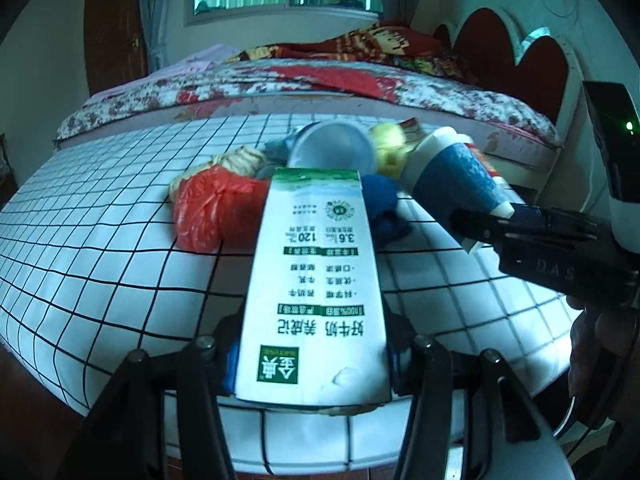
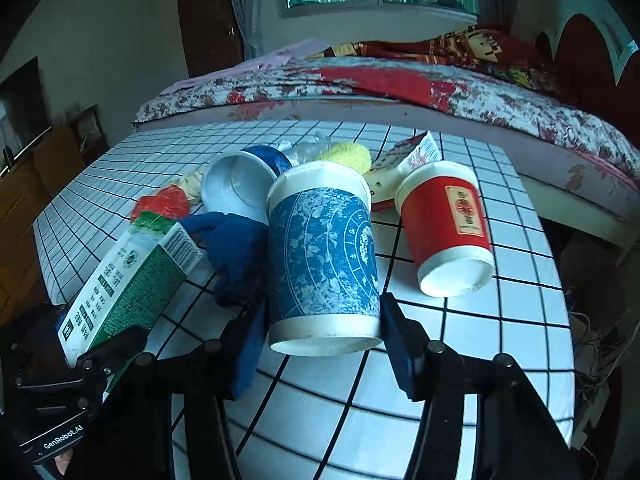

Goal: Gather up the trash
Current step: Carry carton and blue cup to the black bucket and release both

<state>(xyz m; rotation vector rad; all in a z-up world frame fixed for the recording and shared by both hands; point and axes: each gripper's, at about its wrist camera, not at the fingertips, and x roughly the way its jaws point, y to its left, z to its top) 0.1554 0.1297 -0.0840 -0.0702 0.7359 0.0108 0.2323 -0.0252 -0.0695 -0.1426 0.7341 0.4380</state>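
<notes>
Both hand-held grippers (image 1: 314, 354) (image 2: 324, 336) clamped shut.

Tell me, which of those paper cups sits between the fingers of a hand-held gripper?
The blue patterned cup, between the right hand-held gripper fingers. The red cup lies free beside it; a third cup lies behind, mouth open.

A white tablecloth (image 2: 460, 340) with a black grid pattern is covering the table. A milk carton (image 1: 316, 280) is showing white sides with green bands, green lettering and a green logo square. A paper cup (image 2: 324, 256) is wearing a blue sleeve with a pale floral and circular map-like print, with white rims. A second cup (image 2: 446, 228) is showing red with a tan label and white rims. A crumpled plastic bag (image 1: 212, 208) is glowing red-orange. A dark blue cloth (image 2: 236, 248) is lying nearby, and a fuzzy yellow cloth (image 2: 348, 154) beyond. The bedspread (image 2: 400, 88) is showing red flowers on white.
</notes>
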